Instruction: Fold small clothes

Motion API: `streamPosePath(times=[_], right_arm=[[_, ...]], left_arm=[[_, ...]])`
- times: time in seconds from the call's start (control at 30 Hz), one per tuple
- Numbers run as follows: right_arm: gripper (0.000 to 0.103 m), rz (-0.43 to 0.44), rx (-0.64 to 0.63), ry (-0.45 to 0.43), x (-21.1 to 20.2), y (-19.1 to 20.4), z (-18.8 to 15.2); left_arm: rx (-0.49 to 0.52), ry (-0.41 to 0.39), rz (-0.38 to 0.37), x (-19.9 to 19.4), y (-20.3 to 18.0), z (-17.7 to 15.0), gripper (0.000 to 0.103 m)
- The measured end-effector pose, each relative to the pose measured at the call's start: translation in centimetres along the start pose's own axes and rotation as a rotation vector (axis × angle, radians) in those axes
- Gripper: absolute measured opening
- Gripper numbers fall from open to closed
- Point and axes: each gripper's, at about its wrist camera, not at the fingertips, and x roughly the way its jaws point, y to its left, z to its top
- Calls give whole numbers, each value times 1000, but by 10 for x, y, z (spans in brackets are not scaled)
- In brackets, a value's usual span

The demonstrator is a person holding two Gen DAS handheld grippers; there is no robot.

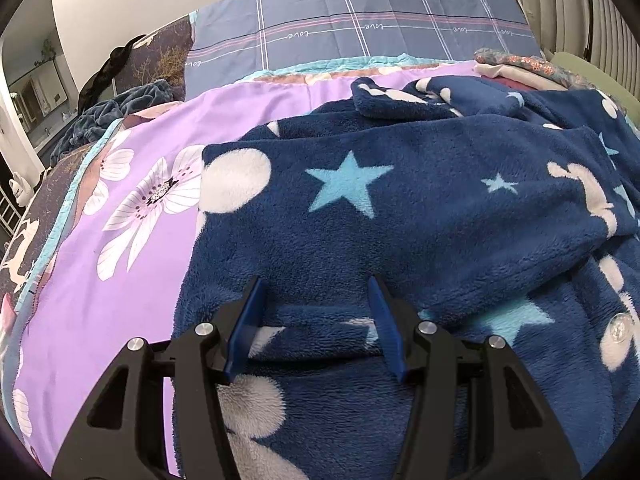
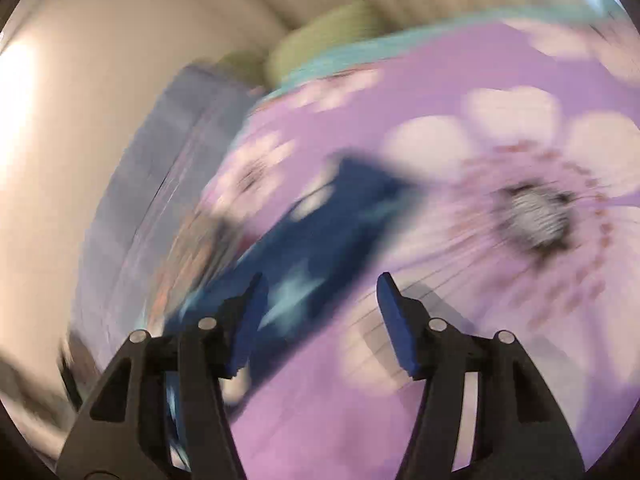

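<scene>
Left wrist view: we see the left hand-held gripper (image 1: 316, 284) with its jaws apart, low over the navy fleece garment (image 1: 400, 216), nothing pinched between them.
Garment: it lies rumpled on the purple floral bedspread (image 1: 132, 280).
Right wrist view: badly blurred; our right hand-held gripper (image 2: 320, 280) stands apart and empty above the bedspread, the garment just beyond its left finger.

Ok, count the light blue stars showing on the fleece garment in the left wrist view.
5 at least, on the navy fleece garment: a large star centre, a small one to its right, a partly folded one lower right, slivers at right. Folds may hide more.
</scene>
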Motion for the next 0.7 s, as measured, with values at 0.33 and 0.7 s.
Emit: streamPosePath(times=[0.33,0.7], right_arm=[[8,90,93,40,37,13,15],[10,568,-690,328,-6,264,-223]], left_arm=[[-13,-2,-15,0,2,1,55],[-83,-11,-105,0,14,0,58]])
